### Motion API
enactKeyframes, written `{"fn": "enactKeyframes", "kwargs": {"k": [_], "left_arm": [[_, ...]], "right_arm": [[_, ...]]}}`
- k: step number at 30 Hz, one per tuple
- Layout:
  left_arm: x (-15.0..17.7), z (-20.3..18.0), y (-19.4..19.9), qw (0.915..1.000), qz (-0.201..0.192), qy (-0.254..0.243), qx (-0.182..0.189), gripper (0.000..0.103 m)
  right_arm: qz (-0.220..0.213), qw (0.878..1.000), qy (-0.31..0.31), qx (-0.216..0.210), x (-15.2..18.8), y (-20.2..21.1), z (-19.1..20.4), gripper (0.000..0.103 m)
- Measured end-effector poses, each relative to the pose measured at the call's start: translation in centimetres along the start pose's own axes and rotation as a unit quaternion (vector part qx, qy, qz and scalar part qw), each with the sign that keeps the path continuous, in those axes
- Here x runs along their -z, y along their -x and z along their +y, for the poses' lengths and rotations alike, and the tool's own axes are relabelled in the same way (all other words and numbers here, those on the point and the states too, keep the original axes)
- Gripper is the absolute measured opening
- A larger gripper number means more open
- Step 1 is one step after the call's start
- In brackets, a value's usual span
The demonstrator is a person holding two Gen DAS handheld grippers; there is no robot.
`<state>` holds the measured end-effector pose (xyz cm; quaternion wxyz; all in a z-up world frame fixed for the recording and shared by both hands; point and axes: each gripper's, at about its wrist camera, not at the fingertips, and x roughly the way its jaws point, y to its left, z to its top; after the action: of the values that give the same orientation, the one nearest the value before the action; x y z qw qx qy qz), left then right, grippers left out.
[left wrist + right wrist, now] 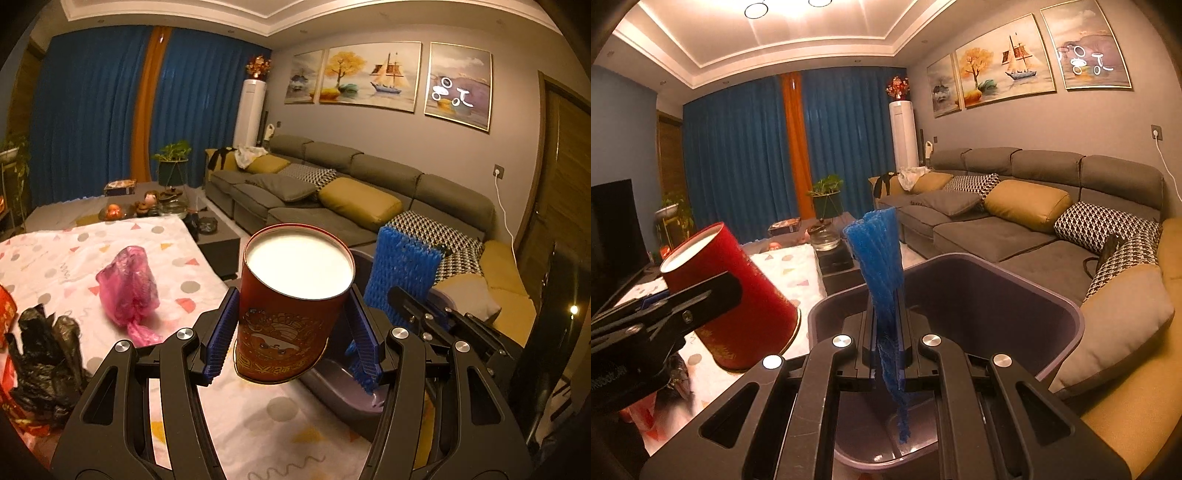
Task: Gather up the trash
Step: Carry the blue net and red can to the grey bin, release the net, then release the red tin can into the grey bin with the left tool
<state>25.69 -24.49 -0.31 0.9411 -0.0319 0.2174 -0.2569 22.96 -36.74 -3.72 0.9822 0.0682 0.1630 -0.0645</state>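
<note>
The right gripper (pixel 886 354) is clenched on a strip of blue foam netting (pixel 877 251), which stands upright between its pads and trails below them. The purple bin (pixel 1067 314) lies directly ahead of and beneath these tongs, so its opening is already under the netting.

The left gripper (pixel 291 332) grasps a red paper cup (pixel 291 306) across its body, with the cup's long axis tilted and its white-lined mouth turned up toward the camera. From these tongs the bin (pixel 332 373) lies just to the right and lower, and the cup hangs over the table edge beside the rim.

The right hand is judged nearer to release. A pink plastic bag (pixel 129 288) and a black plastic bag (pixel 44 354) remain on the patterned tablecloth (pixel 207 266), left of the left tongs.
</note>
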Motion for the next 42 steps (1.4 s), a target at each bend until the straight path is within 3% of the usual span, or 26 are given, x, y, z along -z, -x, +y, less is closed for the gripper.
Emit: {"fn": "enactKeyframes", "kwargs": {"k": [7,10,12,16,22,25,28,36,42], "left_arm": [[-0.1,-1.0,-2.8,0.9998,0.013,-0.002,0.016,0.057],[0.1,-1.3,-3.2,0.9997,0.013,-0.006,0.019,0.057],[0.2,-1.3,-3.6,0.9996,0.017,-0.004,0.021,0.057],[0.4,-1.2,-4.4,0.9994,0.024,-0.001,0.024,0.057],[0.5,-1.9,-5.1,0.9982,0.025,0.005,0.055,0.058],[0.9,-1.7,-5.8,0.998,0.034,0.011,0.052,0.058],[1.6,-1.5,-6.7,0.997,0.051,0.024,0.052,0.058],[2.1,-2.9,-7.4,0.996,0.06,0.003,0.066,0.058],[2.9,-2.5,-8.0,0.993,0.081,0.025,0.082,0.07]], "right_arm": [[0.01,1.0,-0.006,0.007,0.3,-0.3,-0.5,0.009],[0.013,1.0,-0.008,0.006,0.3,-0.5,-0.5,0.021],[0.013,1.0,-0.009,0.007,0.4,-0.6,-0.5,0.022],[0.007,1.0,-0.017,0.024,0.5,-0.3,-0.8,0.052],[-0.009,0.996,-0.034,0.079,0.7,0.5,-1.9,0.055],[0.001,0.993,-0.036,0.11,0.9,0.3,-2.6,0.056],[0.005,0.991,-0.052,0.12,0.8,0.4,-3.8,0.056],[-0.022,0.988,-0.058,0.139,0.6,2.0,-4.9,0.057],[-0.033,0.989,-0.061,0.134,0.1,2.9,-5.1,0.06]]}}
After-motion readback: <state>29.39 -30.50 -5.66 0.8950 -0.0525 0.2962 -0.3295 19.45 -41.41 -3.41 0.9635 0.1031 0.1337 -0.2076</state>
